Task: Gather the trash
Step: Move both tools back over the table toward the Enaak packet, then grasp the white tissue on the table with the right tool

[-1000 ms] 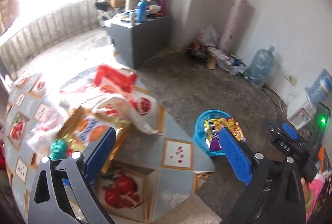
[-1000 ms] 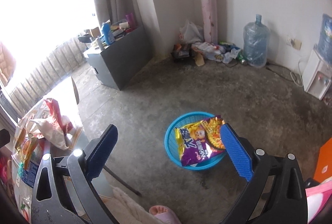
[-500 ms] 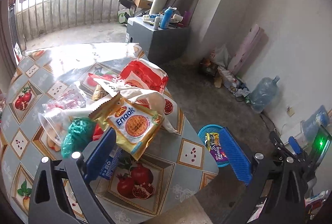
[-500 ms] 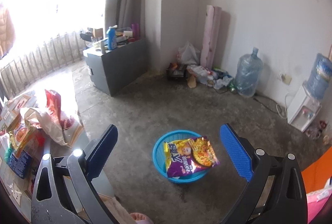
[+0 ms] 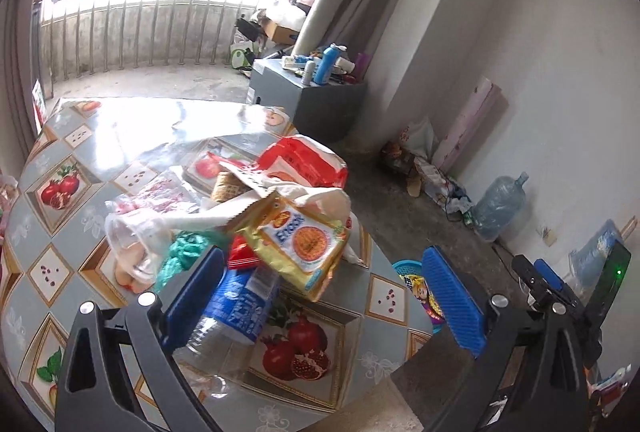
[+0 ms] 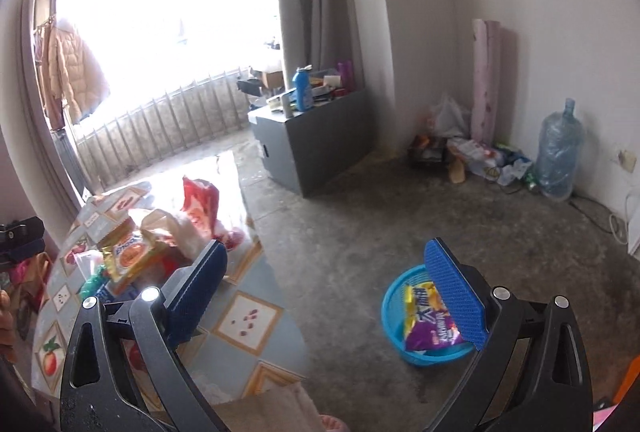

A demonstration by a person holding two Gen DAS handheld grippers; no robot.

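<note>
A pile of trash lies on the fruit-patterned table point(image 5: 100, 136): a gold Enaak biscuit wrapper point(image 5: 298, 246), a red bag point(image 5: 304, 162), a clear plastic bottle with a blue label point(image 5: 236, 308), a green wad point(image 5: 182, 258) and a clear cup point(image 5: 128, 244). My left gripper point(image 5: 320, 304) is open and empty just above the near side of the pile. My right gripper point(image 6: 328, 292) is open and empty over the floor. A blue basket point(image 6: 420, 316) on the floor holds a purple snack bag point(image 6: 428, 320). The pile also shows in the right wrist view point(image 6: 132, 252).
A grey cabinet point(image 6: 316, 136) with bottles on top stands by the curtain. A water jug point(image 6: 558, 148), a pink roll point(image 6: 486, 80) and floor clutter line the far wall. A balcony railing point(image 5: 132, 32) runs behind the table.
My left gripper has swung from the basket side back over the table pile. My right gripper has pulled up and left, away from the basket; the snack bag lies in the basket.
</note>
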